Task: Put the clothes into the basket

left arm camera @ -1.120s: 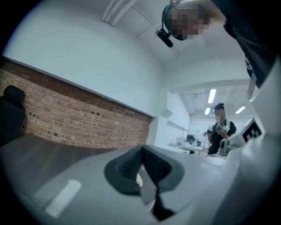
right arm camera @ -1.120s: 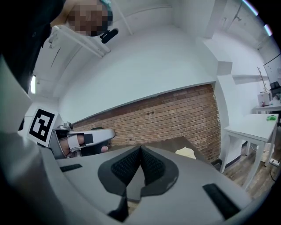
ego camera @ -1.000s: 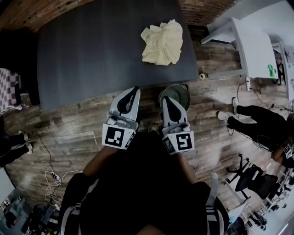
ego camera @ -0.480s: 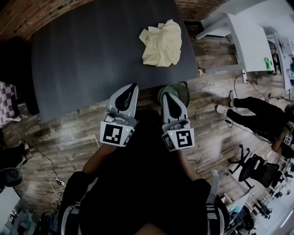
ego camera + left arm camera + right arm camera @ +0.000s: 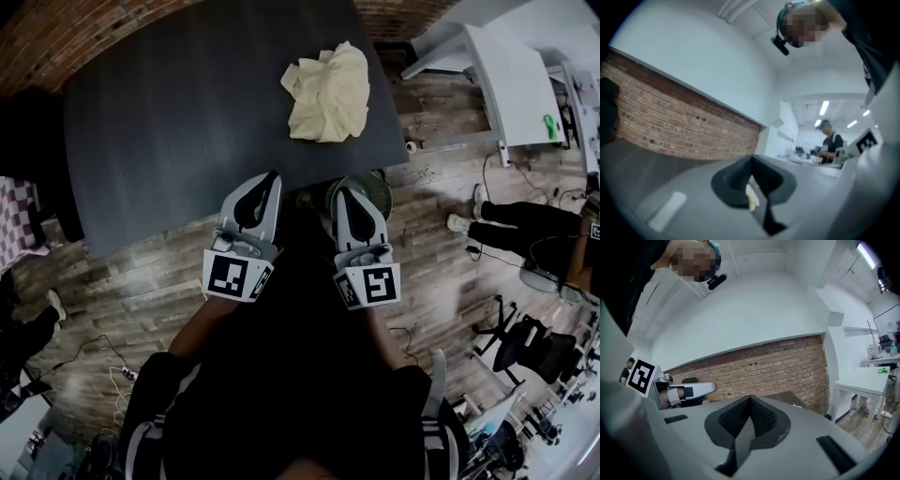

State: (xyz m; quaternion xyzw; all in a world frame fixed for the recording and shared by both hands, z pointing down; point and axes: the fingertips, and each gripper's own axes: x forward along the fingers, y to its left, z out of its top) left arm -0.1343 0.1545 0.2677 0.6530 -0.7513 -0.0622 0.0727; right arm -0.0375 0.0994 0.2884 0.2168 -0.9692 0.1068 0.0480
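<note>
The pale yellow cloth [image 5: 326, 92] is lying crumpled on the dark table [image 5: 169, 122], in the upper middle of the frame, well apart from both grippers. It is looking light, soft and floppy, so pinching a raised fold should be lifting it best. The left gripper [image 5: 273, 176] and right gripper [image 5: 341, 191] are holding their jaws pressed together on nothing, just at the table's near edge. The green basket [image 5: 382, 190] is sitting behind the right one. Since a second ago the cloth is lying unmoved, and the jaws are staying closed.

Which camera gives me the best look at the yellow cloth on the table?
Head view: the whole crumpled yellow cloth lies on the dark table, unobstructed. The left gripper view shows only a pale sliver of it beyond its jaws; the right gripper view shows none clearly.
</note>
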